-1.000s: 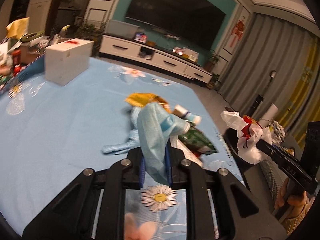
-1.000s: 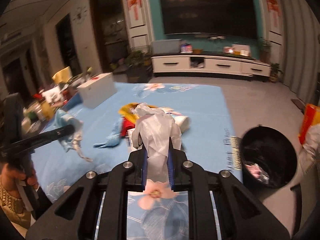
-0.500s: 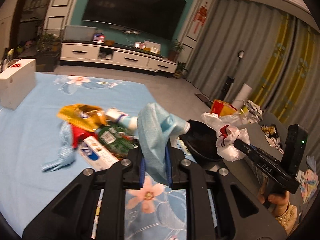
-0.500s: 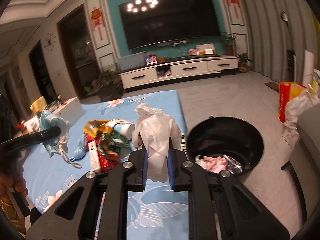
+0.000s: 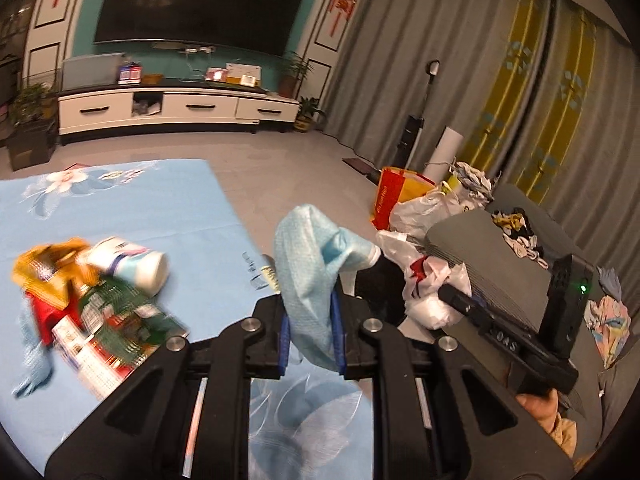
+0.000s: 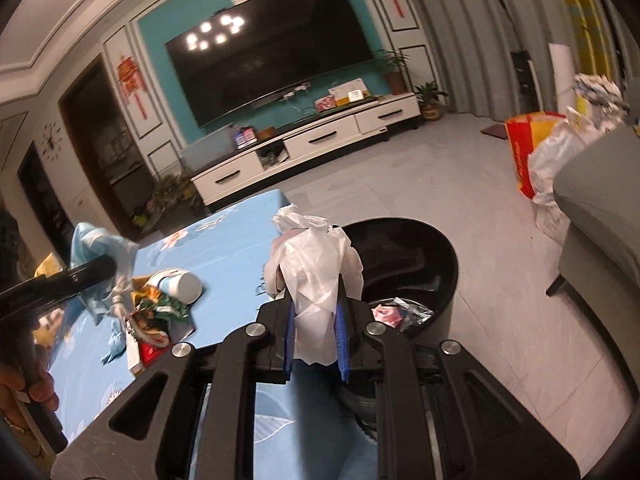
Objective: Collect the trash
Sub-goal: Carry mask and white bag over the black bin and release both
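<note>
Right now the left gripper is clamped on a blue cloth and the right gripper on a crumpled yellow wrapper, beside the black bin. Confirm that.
One detail is wrong. The right gripper is clamped on a white plastic bag, not a yellow wrapper; the right wrist view shows it. The rest holds: the left gripper is clamped on the blue cloth, and the black bin is beside them.
</note>
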### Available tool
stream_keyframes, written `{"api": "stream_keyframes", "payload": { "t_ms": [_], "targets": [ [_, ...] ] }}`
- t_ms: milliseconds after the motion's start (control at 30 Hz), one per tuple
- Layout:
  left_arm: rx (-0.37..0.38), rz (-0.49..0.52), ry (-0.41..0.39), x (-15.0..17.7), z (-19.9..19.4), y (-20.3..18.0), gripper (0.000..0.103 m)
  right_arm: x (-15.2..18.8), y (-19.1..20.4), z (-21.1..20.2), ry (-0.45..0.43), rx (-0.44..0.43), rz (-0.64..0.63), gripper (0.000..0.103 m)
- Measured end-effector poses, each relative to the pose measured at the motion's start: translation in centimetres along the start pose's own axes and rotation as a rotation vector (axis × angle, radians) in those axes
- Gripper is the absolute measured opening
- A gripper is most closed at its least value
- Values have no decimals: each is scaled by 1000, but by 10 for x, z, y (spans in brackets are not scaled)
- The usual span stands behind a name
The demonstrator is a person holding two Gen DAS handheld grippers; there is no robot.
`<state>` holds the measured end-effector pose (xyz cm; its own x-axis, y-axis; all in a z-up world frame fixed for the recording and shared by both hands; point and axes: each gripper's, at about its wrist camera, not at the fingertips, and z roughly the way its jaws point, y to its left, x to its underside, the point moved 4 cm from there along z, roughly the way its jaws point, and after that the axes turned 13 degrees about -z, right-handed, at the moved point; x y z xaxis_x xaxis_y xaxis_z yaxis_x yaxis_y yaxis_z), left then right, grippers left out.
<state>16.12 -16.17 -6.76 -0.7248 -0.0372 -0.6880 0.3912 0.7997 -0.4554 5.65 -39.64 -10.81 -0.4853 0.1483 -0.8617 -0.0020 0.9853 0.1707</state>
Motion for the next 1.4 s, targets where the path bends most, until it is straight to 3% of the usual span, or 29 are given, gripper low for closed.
{"api": "stream_keyframes", "payload": {
  "t_ms": [300,500,567,600,633,667,700,867,1100,1400],
  "targets": [
    [27,51,94,-5,98,-38,18,6,-40,29,34,45,83,18],
    [-34,83,137,0,152,-43,23,10,-55,61,77,56,96,18],
    [-47,73,154,2,163,-40,35,11,-59,71,87,61,103,23],
    [-52,68,161,3,167,-38,55,11,-60,75,92,61,107,33],
    [-64,61,161,4,170,-34,66,12,-62,79,95,64,114,45],
    [-67,51,158,5,170,-31,76,14,-64,80,97,69,120,50],
    [-63,41,158,5,169,-27,76,15,-65,81,96,72,126,55],
    [-79,25,139,3,154,-16,78,22,-65,76,98,69,142,55],
    [-126,-1,48,4,90,5,91,23,-48,57,106,46,124,55],
    [-296,-135,-67,18,-19,88,95,19,3,41,134,-25,42,56]
  ]
}}
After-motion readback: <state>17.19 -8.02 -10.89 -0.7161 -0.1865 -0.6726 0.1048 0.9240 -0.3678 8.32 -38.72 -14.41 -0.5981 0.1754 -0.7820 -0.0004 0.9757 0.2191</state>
